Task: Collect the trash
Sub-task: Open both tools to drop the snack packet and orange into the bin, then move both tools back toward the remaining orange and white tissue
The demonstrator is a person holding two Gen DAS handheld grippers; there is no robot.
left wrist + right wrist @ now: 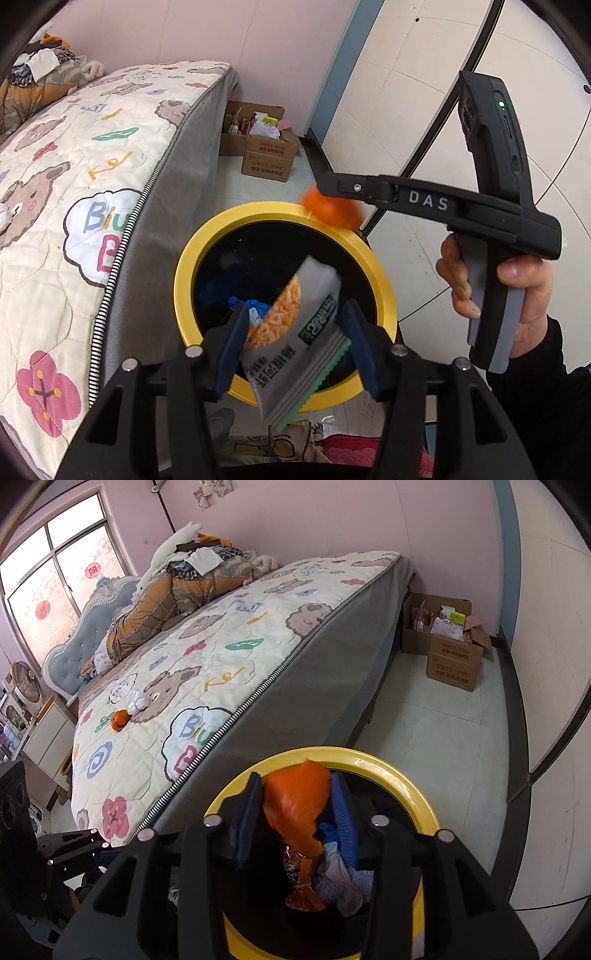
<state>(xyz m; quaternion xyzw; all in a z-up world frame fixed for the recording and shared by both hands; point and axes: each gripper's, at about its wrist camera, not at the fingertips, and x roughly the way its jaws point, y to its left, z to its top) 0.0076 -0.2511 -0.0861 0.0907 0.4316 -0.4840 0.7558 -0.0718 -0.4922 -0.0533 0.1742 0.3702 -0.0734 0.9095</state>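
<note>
A: What was seen between the fingers of the left gripper (295,347)?

B: A grey snack packet (295,332) printed with orange noodles was seen there, tilted, above the mouth of the yellow-rimmed bin (373,254). The jaws were spread and a gap was visible on each side of the packet, so no pinch was shown.

A: And the right gripper (299,812)?

B: Its blue pads (345,812) were held apart as well. An orange wrapper (295,805), blurred, was seen between them over the bin (399,775); whether a pad was touched by it could not be told. In the left wrist view the same wrapper (330,210) was seen as an orange smear at the fingertips of the right gripper (327,186), over the far rim.

A: What was found inside the bin?

B: A black liner was seen, with blue and pale crumpled scraps (343,882) and a foil wrapper (301,867) lying in it.

A: Anything left outside?

B: A small orange piece (120,720) and a white crumpled wad (140,700) were seen lying on the bed quilt (221,657), well apart from the bin.
</note>
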